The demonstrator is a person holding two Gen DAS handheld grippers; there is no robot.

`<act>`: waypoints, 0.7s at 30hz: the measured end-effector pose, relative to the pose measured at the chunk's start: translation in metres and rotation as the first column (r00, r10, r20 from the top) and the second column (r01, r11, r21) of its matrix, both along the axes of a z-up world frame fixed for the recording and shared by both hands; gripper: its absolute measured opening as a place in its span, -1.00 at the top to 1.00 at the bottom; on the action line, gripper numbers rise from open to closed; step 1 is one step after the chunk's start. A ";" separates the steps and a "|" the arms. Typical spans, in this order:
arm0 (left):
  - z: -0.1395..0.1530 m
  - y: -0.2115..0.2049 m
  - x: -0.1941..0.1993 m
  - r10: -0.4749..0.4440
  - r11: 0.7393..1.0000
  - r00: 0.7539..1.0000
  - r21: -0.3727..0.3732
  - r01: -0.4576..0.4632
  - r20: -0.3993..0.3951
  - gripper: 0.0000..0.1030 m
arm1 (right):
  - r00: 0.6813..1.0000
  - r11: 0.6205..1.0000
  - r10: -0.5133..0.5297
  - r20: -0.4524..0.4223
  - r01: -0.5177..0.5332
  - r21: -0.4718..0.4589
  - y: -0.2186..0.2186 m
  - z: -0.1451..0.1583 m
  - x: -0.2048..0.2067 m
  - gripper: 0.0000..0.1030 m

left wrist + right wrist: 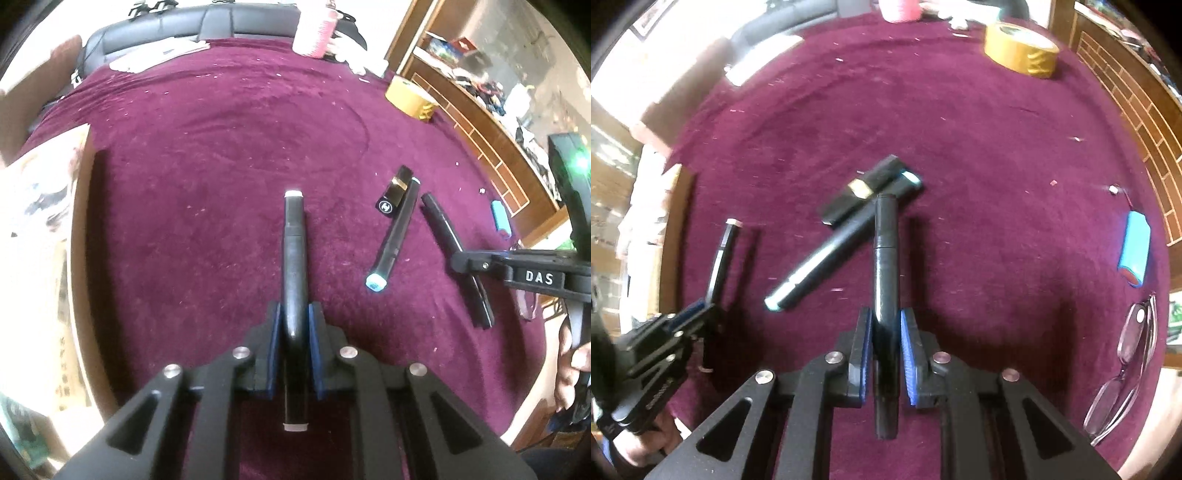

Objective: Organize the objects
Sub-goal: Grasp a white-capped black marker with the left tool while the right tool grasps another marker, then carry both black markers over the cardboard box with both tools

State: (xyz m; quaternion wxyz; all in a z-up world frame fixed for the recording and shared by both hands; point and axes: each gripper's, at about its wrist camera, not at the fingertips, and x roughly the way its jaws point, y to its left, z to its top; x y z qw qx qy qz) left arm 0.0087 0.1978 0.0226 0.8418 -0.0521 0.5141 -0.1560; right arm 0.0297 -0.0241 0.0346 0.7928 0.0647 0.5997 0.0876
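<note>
Between left gripper pads: white-tipped pen clamped, axis straight ahead. Right gripper grips black pen, also pointing forward.

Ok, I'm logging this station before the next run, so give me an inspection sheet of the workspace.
Surface: maroon cloth, flecked with small white bits.
Job's things: white-capped marker in left gripper; black pen in right gripper; teal-capped marker and black-and-gold lipstick lying touching.
Clutter: tape roll, blue battery pack, glasses, pink cup, papers.
Grippers: both shut on their items.
Cables: thin lead by battery pack.
Surroundings: wooden shelving, black sofa, cardboard box.
</note>
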 end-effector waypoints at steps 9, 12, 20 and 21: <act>0.028 0.017 -0.013 0.078 0.995 0.996 -0.064 -0.075 0.039 0.73 | 0.997 0.990 0.077 0.021 -0.079 0.119 0.025 0.033 0.000 0.68; 0.040 0.030 -0.020 0.109 0.991 0.992 -0.090 -0.104 0.059 0.73 | 0.993 0.982 0.113 0.021 -0.115 0.150 0.047 0.039 0.003 0.68; 0.067 0.081 -0.034 0.213 0.972 0.971 -0.125 -0.199 0.107 0.73 | 0.967 0.947 0.249 0.046 -0.253 0.199 0.114 0.059 -0.008 0.68; 0.068 0.090 -0.036 0.227 0.969 0.968 -0.128 -0.213 0.109 0.73 | 0.963 0.941 0.267 0.045 -0.271 0.202 0.125 0.060 -0.010 0.68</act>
